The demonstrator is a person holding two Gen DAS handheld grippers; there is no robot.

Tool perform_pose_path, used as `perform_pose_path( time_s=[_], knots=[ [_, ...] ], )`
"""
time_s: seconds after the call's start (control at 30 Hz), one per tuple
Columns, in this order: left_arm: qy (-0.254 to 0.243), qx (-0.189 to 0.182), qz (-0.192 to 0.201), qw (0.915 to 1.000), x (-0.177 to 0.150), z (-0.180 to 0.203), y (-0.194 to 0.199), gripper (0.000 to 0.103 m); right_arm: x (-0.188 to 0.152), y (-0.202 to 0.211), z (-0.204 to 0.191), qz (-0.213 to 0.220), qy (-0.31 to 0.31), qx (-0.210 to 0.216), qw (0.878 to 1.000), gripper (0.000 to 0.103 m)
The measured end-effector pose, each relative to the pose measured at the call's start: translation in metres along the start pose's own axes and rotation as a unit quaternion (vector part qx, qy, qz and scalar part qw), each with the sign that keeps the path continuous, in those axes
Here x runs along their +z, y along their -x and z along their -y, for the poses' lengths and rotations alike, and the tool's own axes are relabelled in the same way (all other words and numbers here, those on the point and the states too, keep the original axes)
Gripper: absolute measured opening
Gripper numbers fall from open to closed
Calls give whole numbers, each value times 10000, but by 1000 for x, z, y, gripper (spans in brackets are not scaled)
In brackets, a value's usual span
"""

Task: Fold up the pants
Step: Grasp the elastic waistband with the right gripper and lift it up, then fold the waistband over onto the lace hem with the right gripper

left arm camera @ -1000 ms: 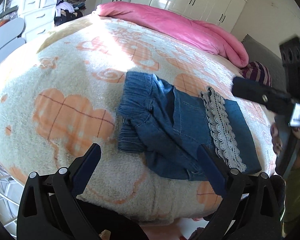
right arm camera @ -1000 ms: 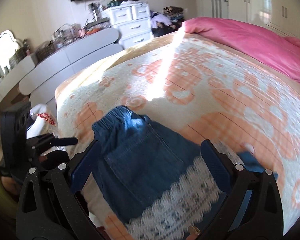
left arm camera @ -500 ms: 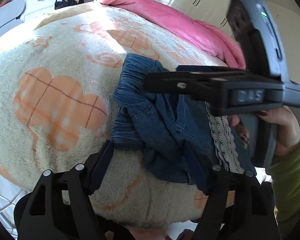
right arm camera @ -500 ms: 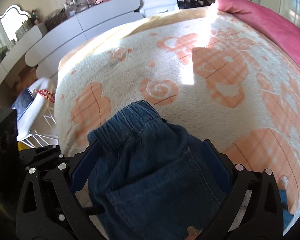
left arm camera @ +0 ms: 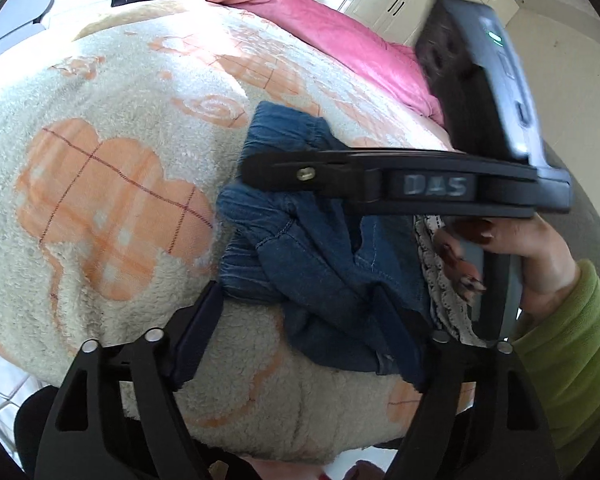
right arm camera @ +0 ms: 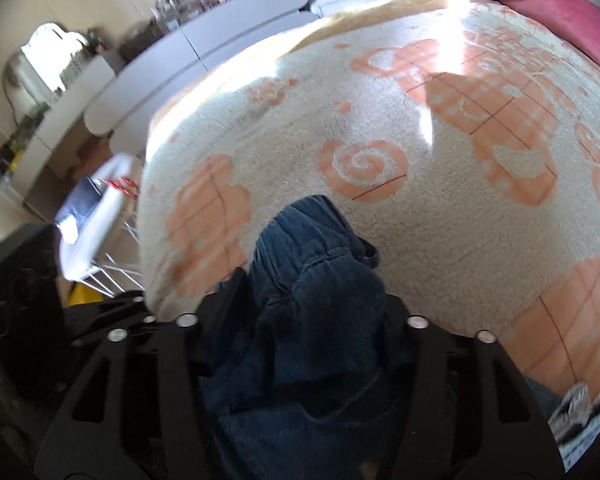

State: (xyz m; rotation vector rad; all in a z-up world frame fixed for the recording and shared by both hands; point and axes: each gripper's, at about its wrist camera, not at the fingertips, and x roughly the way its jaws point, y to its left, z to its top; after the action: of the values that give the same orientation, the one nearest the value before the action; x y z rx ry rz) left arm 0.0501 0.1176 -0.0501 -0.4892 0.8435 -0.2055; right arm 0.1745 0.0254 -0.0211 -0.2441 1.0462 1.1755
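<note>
Right gripper (right arm camera: 312,312) on the pants (left arm camera: 320,248) waistband end, left gripper (left arm camera: 300,344) waiting wide open at the near edge.

Pants lie bunched on the fleece blanket (left arm camera: 112,184) near the bed's front edge, waistband toward the dresser side, lace-trimmed hem (left arm camera: 440,280) under the right hand (left arm camera: 536,256). Right fingers look closed around gathered denim; both pads are buried in cloth, so it reads as a clamp on the waistband bunch, probably to lift it and straighten the heap. Left jaws are spread, nothing between them, one finger just beside the lower waistband corner and one over the denim, likely staged to take the second corner. Pink duvet (left arm camera: 332,32) sits well apart at the far side.
</note>
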Motion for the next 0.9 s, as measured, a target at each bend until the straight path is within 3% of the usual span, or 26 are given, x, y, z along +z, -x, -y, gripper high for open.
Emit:
perform_pose_path(
  time_s=[0.07,0.37,0.5,0.9],
  knots=[
    [0,9,27,10000,1,3,0,79,-6,17,5,230,-151,176,9995,31],
    [102,-541,53,9985,-1,23,2,83,-37,81,17,953,-473,746,9915,29],
    [194,-774,-32,9968,-5,35,-6,82,-54,104,21,1169,-538,799,9885,29],
    [-422,-1149,65,9925,2,117,-13,81,-97,167,59,1739,-849,556,9795,33]
  ],
)
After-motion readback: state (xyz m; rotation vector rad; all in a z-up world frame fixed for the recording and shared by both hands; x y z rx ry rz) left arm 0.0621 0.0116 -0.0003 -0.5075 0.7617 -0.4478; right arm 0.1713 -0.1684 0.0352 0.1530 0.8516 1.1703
